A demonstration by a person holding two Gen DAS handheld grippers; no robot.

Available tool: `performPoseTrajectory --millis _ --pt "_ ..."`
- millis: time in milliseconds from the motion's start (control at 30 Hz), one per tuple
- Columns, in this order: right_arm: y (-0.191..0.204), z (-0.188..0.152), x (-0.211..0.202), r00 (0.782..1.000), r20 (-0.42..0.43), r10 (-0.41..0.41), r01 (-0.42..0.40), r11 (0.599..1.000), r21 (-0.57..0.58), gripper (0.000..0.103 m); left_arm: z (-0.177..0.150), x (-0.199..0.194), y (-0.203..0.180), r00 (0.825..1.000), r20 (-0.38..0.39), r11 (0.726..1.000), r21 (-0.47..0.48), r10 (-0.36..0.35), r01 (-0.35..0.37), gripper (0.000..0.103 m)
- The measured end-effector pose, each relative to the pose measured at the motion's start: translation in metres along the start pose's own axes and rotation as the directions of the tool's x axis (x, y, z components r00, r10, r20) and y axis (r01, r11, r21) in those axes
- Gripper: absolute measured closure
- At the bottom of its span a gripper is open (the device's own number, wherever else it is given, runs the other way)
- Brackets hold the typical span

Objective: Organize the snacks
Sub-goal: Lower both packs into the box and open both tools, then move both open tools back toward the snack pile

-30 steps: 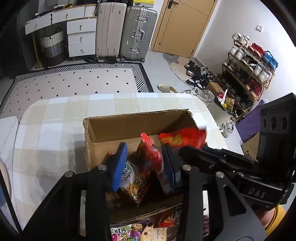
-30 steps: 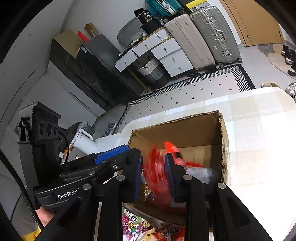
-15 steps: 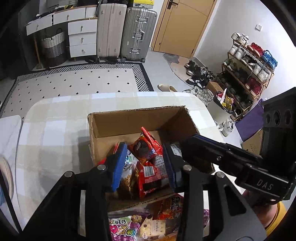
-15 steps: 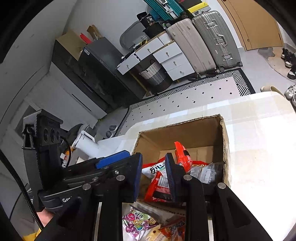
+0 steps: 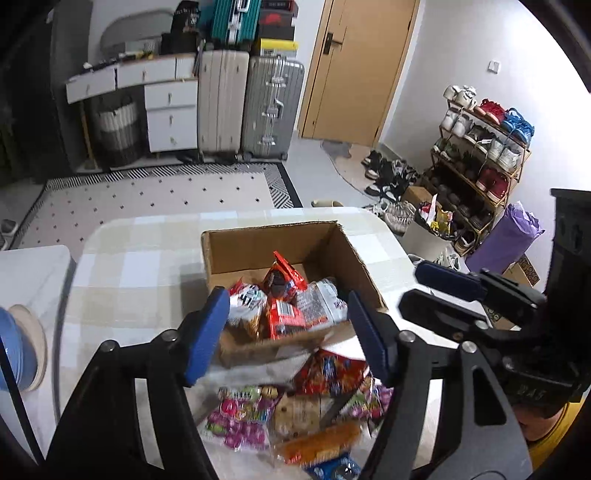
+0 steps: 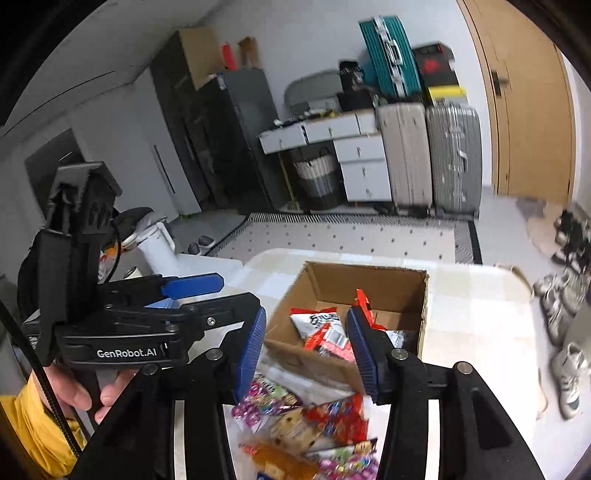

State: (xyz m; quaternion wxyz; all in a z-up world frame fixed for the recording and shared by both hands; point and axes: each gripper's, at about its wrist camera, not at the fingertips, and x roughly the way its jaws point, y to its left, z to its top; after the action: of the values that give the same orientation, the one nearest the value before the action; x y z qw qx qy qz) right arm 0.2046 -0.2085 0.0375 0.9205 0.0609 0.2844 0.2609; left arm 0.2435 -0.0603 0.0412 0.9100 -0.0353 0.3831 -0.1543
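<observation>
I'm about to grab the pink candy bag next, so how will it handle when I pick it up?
The pink candy bag looks like glossy film with loose pieces inside, so it will probably sag and feel slippery. It lies among other packets, so neighbours may drag along. Probably light.

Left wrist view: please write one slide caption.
Opening, empty left hand-held gripper above snack-filled cardboard box, loose snack packets in front.

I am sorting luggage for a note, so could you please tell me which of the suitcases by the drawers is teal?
The teal suitcase is the one stacked up on top, above the beige suitcase and the silver suitcase, which both stand on the floor.
</observation>
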Motion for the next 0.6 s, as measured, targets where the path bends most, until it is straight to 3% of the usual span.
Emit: performPoseTrajectory --millis 67,167,300,367,500,567,600 --pt "0.01 -0.005 -0.02 0.999 0.036 0.013 -0.012 1.0 -0.006 0.05 -0.012 -0.024 -0.006 1.0 0.028 1.0 0.009 -0.005 0.004 0.023" --pt "0.026 -0.016 -0.051 0.995 0.101 0.013 -0.012 1.0 -0.012 0.031 -0.028 -0.052 -0.016 0.998 0.065 0.999 0.033 0.005 -0.007 0.022" --pt "0.044 -0.026 -0.094 0.98 0.198 0.035 -0.033 0.999 -0.016 0.02 -0.052 -0.089 -0.026 0.996 0.092 0.999 0.036 0.019 -0.022 0.021" --pt "0.051 -0.033 -0.113 0.969 0.246 0.03 -0.025 0.999 -0.022 0.009 -0.066 -0.107 -0.031 0.993 0.11 0.998 0.041 0.032 -0.037 0.02" --pt "0.064 -0.057 -0.142 0.945 0.328 -0.001 0.016 0.999 -0.041 0.003 -0.091 -0.142 -0.044 0.981 0.186 0.993 0.088 0.06 -0.077 0.017" --pt "0.071 -0.067 -0.149 0.945 0.328 -0.007 0.021 0.999 -0.039 0.002 -0.102 -0.158 -0.047 0.975 0.213 0.993 0.084 0.06 -0.08 0.0" --pt "0.072 -0.07 -0.151 0.944 0.33 -0.01 0.024 0.999 -0.039 0.002 -0.107 -0.165 -0.048 0.972 0.227 0.994 0.077 0.06 -0.079 0.001"
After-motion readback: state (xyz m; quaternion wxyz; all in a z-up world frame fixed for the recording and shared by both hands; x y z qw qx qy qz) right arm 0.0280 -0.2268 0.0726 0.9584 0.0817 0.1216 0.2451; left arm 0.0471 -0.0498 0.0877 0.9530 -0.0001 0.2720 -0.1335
